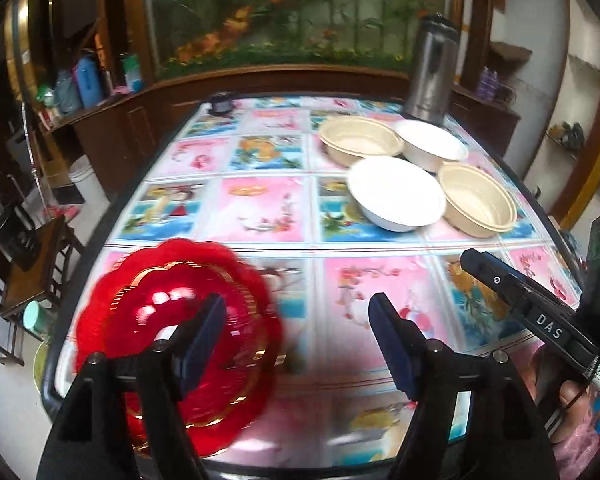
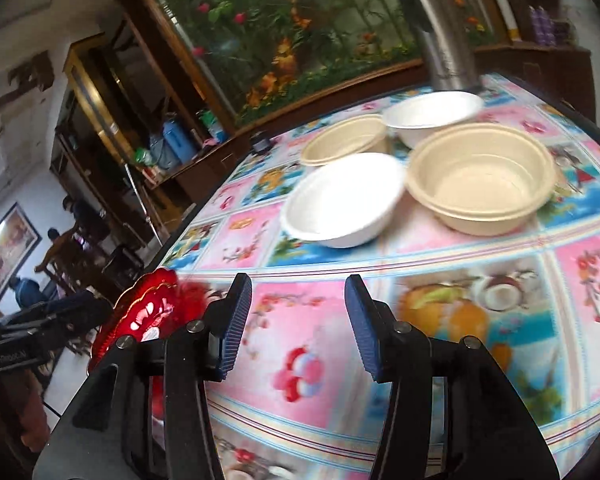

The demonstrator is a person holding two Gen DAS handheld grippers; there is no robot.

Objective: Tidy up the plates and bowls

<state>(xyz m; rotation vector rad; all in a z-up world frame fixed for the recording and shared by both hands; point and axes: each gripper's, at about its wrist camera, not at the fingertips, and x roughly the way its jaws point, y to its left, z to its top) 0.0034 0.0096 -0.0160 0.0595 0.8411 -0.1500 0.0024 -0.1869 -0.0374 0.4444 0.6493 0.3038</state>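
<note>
We are holding our left gripper [image 1: 298,334] spread wide over the near part of the counter [image 1: 260,208], its blue pads well apart and gripping nothing. Its left pad [image 1: 204,340] is showing in front of the red plate [image 1: 180,332], which is lying at the near left corner of the counter; whether the pad is touching the plate we cannot tell, as the plate is blurred.

We are keeping our right gripper [image 2: 298,326] wide open too, hanging empty above the flowered cloth, with the red plate [image 2: 148,308] showing just to its left at the counter's edge.

Four bowls are sitting clustered at the far right of the counter: a near white bowl [image 1: 396,194], a near beige bowl [image 1: 476,200] just beside it on the right, a far beige bowl [image 1: 360,138] and a far white bowl [image 1: 430,142]. A steel flask [image 1: 432,68] is standing upright behind them at the far edge.
</note>
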